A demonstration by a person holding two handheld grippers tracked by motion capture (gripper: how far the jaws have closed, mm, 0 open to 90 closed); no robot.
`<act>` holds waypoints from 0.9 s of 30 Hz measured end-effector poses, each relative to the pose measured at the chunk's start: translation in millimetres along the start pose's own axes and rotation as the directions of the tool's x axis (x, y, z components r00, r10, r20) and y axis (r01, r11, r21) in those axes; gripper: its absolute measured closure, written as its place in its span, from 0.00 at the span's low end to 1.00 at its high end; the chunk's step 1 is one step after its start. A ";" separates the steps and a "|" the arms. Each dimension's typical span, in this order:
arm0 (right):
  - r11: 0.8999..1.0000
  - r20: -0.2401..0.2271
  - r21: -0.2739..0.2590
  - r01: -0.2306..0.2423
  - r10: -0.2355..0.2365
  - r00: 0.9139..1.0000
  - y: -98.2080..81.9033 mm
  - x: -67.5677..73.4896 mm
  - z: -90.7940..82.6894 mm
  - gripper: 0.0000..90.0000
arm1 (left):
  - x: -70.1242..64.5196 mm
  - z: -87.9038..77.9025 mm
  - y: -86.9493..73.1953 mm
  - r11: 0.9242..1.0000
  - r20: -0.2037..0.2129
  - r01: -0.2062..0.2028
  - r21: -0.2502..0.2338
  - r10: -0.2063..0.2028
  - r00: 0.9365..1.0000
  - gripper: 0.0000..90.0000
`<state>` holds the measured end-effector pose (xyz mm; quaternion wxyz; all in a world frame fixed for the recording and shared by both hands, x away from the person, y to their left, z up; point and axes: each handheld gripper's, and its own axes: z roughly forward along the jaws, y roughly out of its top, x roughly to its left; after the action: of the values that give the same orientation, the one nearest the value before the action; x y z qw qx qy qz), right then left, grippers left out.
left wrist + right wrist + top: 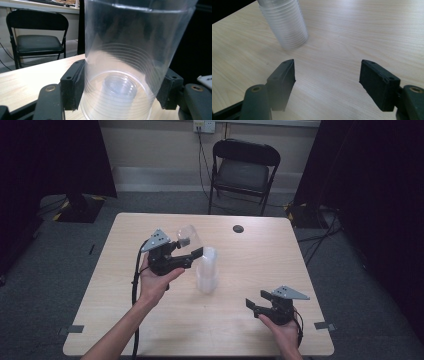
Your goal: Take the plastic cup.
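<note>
Left claw (192,247) clamped, right claw (256,300) agape

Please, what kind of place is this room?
Probably a lab or recording studio: a bare wooden table on grey carpet, dark curtains at both sides, a folding chair, and cables running from a wall socket.

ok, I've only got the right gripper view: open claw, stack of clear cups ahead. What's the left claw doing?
Observer: The left claw is clamped on one clear cup, with a pad on each side of its wall.
Operator: Is that cup off the stack?
Observer: Yes. In the high view it is held in the air, up and to the left of the top of the stack, apart from it.
Operator: Anything else on the table?
Observer: A small dark round spot near the far edge of the table.
</note>
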<state>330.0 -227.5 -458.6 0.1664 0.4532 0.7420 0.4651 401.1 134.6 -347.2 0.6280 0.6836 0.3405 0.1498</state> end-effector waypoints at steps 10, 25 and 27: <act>0.999 -0.027 -0.006 0.042 -0.042 0.999 0.2 9.9 3.3 0.31 | -2.1 -20.6 -4.1 0.999 0.034 0.053 -0.008 -0.053 0.998 0.38; 0.987 0.012 -0.111 0.116 -0.115 0.993 6.6 32.6 -5.3 0.29 | -19.3 -42.7 -23.3 0.994 0.109 0.093 0.062 -0.100 0.989 0.40; 0.986 0.005 -0.117 0.117 -0.117 0.993 6.9 35.9 -5.5 0.29 | -20.6 -44.0 -27.0 0.993 0.099 0.089 0.077 -0.096 0.990 0.40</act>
<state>310.7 -199.8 -443.7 0.2191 0.3977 0.7390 0.4978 350.9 153.9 -361.2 0.6256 0.6961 0.3445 0.0729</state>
